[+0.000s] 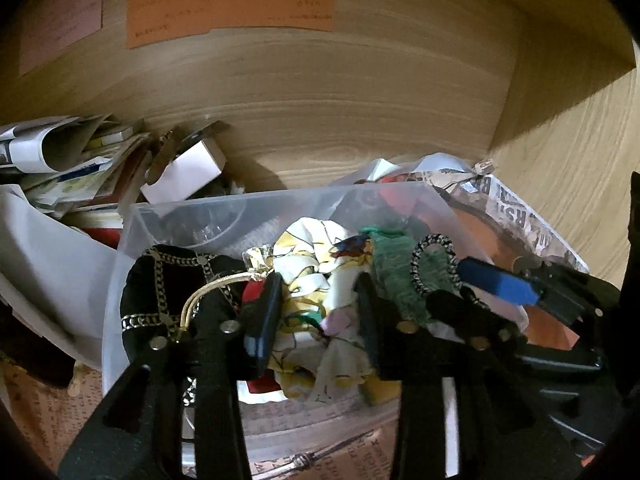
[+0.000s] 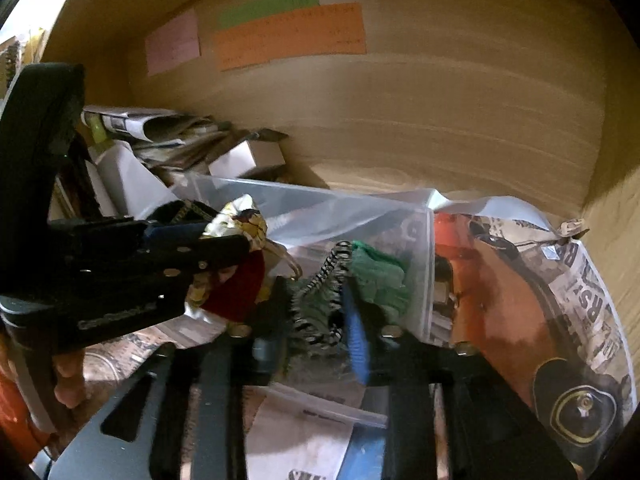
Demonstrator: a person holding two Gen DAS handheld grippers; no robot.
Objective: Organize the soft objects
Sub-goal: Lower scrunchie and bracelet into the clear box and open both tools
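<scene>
A clear plastic bin (image 1: 132,216) sits in a wooden cubby. My left gripper (image 1: 316,308) is over the bin, its jaws closed around a white and yellow patterned cloth (image 1: 308,276). A black pouch with a chain (image 1: 168,280) lies at the bin's left. My right gripper (image 2: 316,316) grips a green cloth with a black-and-white cord (image 2: 376,280) inside the bin (image 2: 360,208). The right gripper also shows in the left wrist view (image 1: 492,280), next to the green cloth (image 1: 392,268). The left gripper shows in the right wrist view (image 2: 240,240), with the patterned cloth (image 2: 240,216).
A pile of papers and a white box (image 1: 188,172) lies at the back left. A newspaper-print bag (image 2: 540,300) lies to the right of the bin. Coloured notes (image 1: 228,8) are stuck on the wooden back wall. The cubby's side wall (image 1: 580,140) stands at the right.
</scene>
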